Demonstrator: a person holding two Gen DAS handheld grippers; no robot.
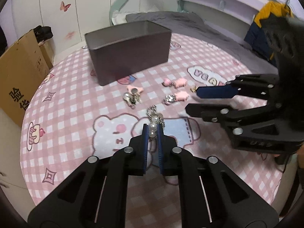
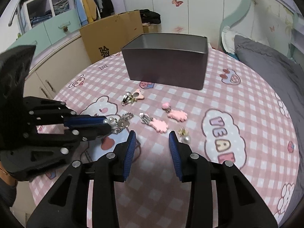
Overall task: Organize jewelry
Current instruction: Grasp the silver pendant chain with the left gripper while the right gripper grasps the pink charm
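Tablecloth (image 1: 72, 102) margins surround jewelry (image 1: 153, 114).

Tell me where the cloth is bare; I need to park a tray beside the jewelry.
Bare cloth lies right of the pink clips, toward the grey bedding, and left of the dark box toward the cardboard carton. It is crowded between the box and both grippers, where the earrings scatter.

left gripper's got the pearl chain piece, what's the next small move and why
Probably lift the left gripper and carry it toward the open grey tin box. Its jaws are shut on the pearl chain piece, whose chain end trails on the checked pink cloth, and the box stands just beyond.
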